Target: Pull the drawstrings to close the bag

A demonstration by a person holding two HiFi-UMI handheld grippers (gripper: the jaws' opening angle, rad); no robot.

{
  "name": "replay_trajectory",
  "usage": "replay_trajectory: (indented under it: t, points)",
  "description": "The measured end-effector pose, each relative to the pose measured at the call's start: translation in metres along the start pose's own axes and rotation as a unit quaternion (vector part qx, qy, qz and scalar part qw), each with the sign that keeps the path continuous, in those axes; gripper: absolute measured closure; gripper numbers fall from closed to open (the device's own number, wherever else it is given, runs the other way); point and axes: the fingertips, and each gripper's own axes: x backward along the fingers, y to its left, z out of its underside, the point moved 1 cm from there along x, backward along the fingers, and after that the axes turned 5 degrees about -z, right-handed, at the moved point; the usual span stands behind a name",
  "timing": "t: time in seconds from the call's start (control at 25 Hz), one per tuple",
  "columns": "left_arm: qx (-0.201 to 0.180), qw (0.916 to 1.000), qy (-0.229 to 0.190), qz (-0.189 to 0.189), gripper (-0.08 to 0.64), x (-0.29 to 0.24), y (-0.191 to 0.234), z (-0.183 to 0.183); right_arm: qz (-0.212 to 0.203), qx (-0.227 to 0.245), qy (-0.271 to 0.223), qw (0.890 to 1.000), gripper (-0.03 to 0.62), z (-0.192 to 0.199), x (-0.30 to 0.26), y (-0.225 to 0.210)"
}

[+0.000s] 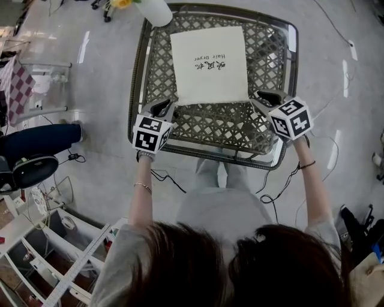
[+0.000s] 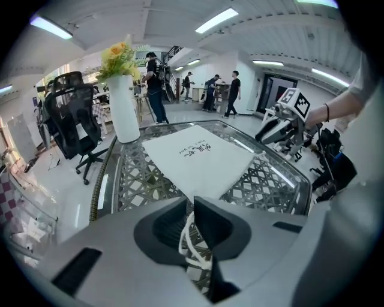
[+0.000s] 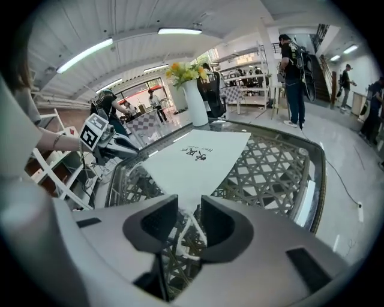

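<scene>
A flat white drawstring bag [image 1: 210, 63] with black print lies on the lattice table [image 1: 139, 90]. My left gripper [image 1: 170, 105] is at the bag's near left corner. In the left gripper view its jaws [image 2: 192, 202] are shut on the white drawstring [image 2: 188, 240], which loops down between them. My right gripper [image 1: 260, 97] is at the near right corner. In the right gripper view it [image 3: 189, 204] stands open, a gap shows between the jaws, and the other white drawstring [image 3: 191, 232] lies loose in that gap. Each gripper also shows in the other's view: the right gripper [image 2: 279, 128] and the left gripper [image 3: 115, 144].
A white vase with yellow flowers [image 1: 155, 11] stands at the table's far left corner. White shelving [image 1: 54, 252] and a black fan-like object [image 1: 33, 171] are on the floor at the left. Cables trail by my feet. People and a black office chair [image 2: 72, 114] are in the background.
</scene>
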Motion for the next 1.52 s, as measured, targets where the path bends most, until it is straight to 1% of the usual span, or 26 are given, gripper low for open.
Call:
replay_trajectory:
  t: [0.04, 0.12, 0.16, 0.32, 0.52, 0.6, 0.8, 0.92, 1.0, 1.12, 1.28, 1.52]
  points:
    - [-0.008, 0.9999, 0.006, 0.006, 0.526, -0.002, -0.001, 0.002, -0.004, -0.004, 0.004, 1.000, 0.454, 0.002, -0.002, 0.001]
    - [-0.024, 0.9994, 0.017, 0.017, 0.463, -0.007, -0.002, 0.006, -0.006, 0.001, 0.016, 1.000, 0.442, 0.006, -0.006, 0.001]
    - [-0.033, 0.9989, 0.023, 0.023, 0.454, -0.009, -0.003, 0.009, -0.005, 0.006, 0.024, 1.000, 0.440, 0.009, -0.008, 0.000]
    - [-0.075, 0.9950, 0.050, 0.042, 0.437, -0.018, -0.006, 0.021, -0.009, 0.023, 0.056, 0.998, 0.423, 0.021, -0.018, -0.002]
    - [-0.095, 0.9916, 0.067, 0.057, 0.419, -0.026, -0.007, 0.031, -0.012, 0.040, 0.091, 0.995, 0.411, 0.032, -0.027, -0.003]
    - [-0.109, 0.9892, 0.076, 0.061, 0.410, -0.031, -0.008, 0.035, -0.013, 0.046, 0.100, 0.994, 0.408, 0.035, -0.030, -0.004]
    - [-0.132, 0.9860, 0.080, 0.062, 0.411, -0.040, -0.006, 0.039, -0.015, 0.049, 0.112, 0.992, 0.405, 0.039, -0.035, -0.005]
    - [-0.149, 0.9822, 0.091, 0.068, 0.413, -0.041, -0.007, 0.040, -0.017, 0.050, 0.119, 0.991, 0.405, 0.041, -0.036, -0.006]
    - [-0.158, 0.9805, 0.092, 0.071, 0.418, -0.042, -0.007, 0.039, -0.019, 0.051, 0.125, 0.991, 0.407, 0.042, -0.037, -0.006]
    - [-0.165, 0.9793, 0.092, 0.073, 0.447, -0.041, -0.006, 0.039, -0.020, 0.053, 0.135, 0.989, 0.407, 0.044, -0.037, -0.005]
    - [-0.181, 0.9754, 0.099, 0.077, 0.474, -0.041, -0.007, 0.040, -0.021, 0.054, 0.147, 0.987, 0.408, 0.047, -0.039, -0.004]
    - [-0.180, 0.9749, 0.102, 0.083, 0.483, -0.043, -0.008, 0.041, -0.017, 0.062, 0.165, 0.984, 0.437, 0.050, -0.041, -0.006]
